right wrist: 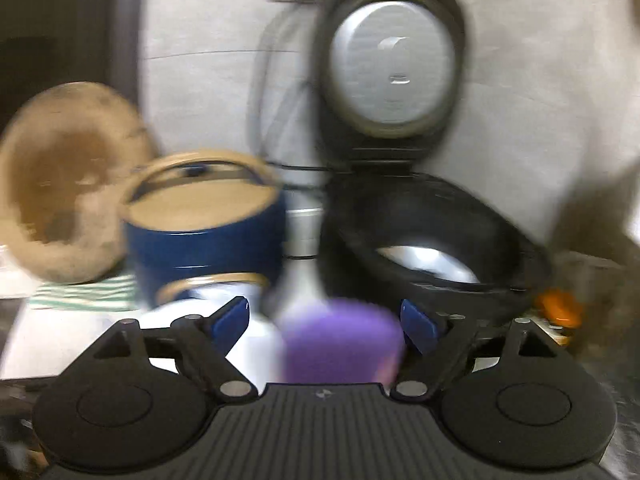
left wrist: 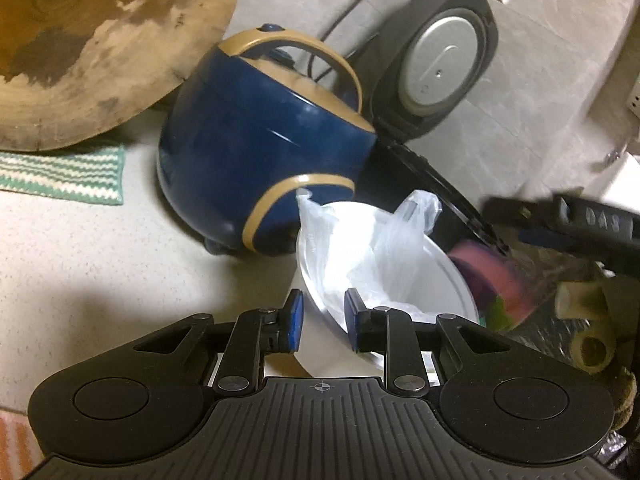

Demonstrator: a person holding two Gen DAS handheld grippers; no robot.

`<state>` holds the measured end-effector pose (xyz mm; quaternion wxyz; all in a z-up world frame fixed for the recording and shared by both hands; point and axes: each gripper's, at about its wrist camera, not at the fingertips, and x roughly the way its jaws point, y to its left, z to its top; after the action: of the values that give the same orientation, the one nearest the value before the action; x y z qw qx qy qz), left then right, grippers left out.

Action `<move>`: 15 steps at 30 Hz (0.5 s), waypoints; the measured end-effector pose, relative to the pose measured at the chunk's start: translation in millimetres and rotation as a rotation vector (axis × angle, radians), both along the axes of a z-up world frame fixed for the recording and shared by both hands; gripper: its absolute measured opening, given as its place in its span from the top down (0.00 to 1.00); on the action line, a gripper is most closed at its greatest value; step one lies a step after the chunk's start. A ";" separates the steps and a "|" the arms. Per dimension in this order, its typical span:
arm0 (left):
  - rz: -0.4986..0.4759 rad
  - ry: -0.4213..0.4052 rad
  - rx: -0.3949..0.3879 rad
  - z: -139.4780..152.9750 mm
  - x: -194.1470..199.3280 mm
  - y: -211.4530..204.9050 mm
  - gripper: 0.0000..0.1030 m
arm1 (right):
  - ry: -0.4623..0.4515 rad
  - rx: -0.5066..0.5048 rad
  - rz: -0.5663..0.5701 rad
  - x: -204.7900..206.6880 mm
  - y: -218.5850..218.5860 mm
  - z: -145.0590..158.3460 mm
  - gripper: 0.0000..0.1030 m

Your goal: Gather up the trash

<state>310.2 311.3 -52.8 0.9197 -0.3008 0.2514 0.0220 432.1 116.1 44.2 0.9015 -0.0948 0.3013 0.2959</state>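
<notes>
A small white bin (left wrist: 452, 276) lined with a clear plastic bag (left wrist: 372, 248) stands on the counter in the left wrist view. My left gripper (left wrist: 322, 320) has its blue pads on either side of the bin's near rim; whether it grips the rim is unclear. My right gripper (right wrist: 326, 322) is open wide, with a blurred purple and pink piece of trash (right wrist: 340, 344) between its fingers. The same piece (left wrist: 486, 280) shows at the bin's right edge in the left wrist view, below the dark right gripper (left wrist: 576, 228).
A blue and tan pot (left wrist: 260, 152) stands behind the bin. A black rice cooker (right wrist: 432, 248) with its lid up (right wrist: 394, 56) is beside it. A round wooden board (left wrist: 92, 44) leans at the left over a green striped cloth (left wrist: 64, 176). A wall is behind.
</notes>
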 end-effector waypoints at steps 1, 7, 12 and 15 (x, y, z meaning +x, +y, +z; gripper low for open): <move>-0.004 0.001 0.000 -0.1 -1.1 -0.8 0.75 | 0.028 0.010 0.020 0.0 6.4 -0.9 0.19; -0.008 0.005 0.021 -1.6 -10.3 -1.9 0.77 | 0.251 0.073 0.140 2.9 31.3 -30.9 0.45; -0.017 -0.076 0.020 6.1 -23.0 -4.3 0.70 | 0.407 -0.029 0.138 1.3 54.6 -61.5 0.46; 0.012 -0.075 0.024 9.1 -27.1 -1.7 0.69 | 0.370 -0.099 0.144 -2.2 67.2 -68.6 0.55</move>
<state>283.1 309.6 -43.7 0.9318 -0.2920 0.2148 0.0190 429.9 183.2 -24.4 0.8016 -0.1045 0.4682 0.3568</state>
